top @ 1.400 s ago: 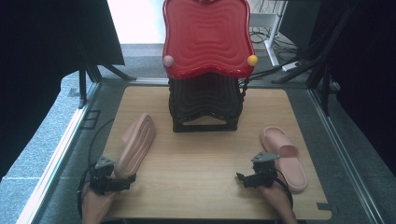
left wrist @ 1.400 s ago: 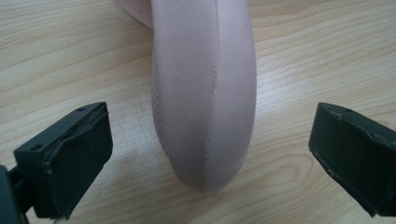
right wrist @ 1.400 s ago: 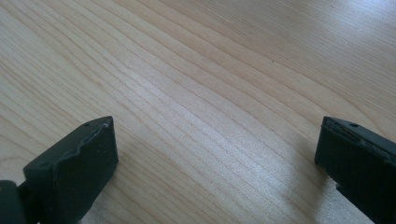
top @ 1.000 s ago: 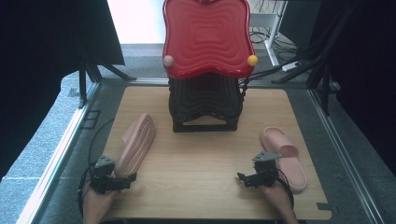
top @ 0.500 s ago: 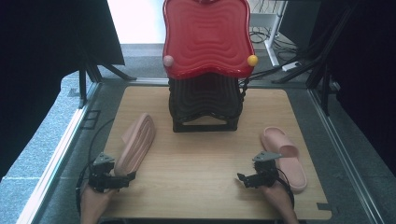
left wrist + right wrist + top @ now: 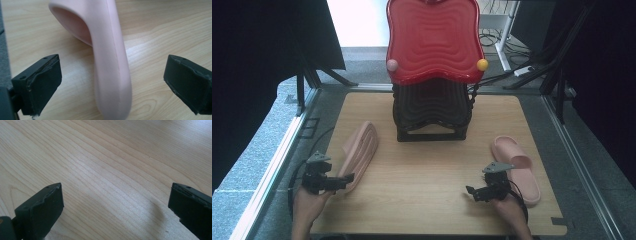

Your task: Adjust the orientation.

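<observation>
Now my left claw [image 6: 112,82] gapes wide around the tilted slipper [image 6: 110,62], untouched between its jaws; my right claw [image 6: 115,207] is spread over bare table [image 6: 112,157].

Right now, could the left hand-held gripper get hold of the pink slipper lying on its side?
Probably yes. The left hand-held gripper is open, and the near end of the slipper on its side already sits between its jaws, touching neither. Nothing lies between them on the table, so closing should catch it.
</observation>
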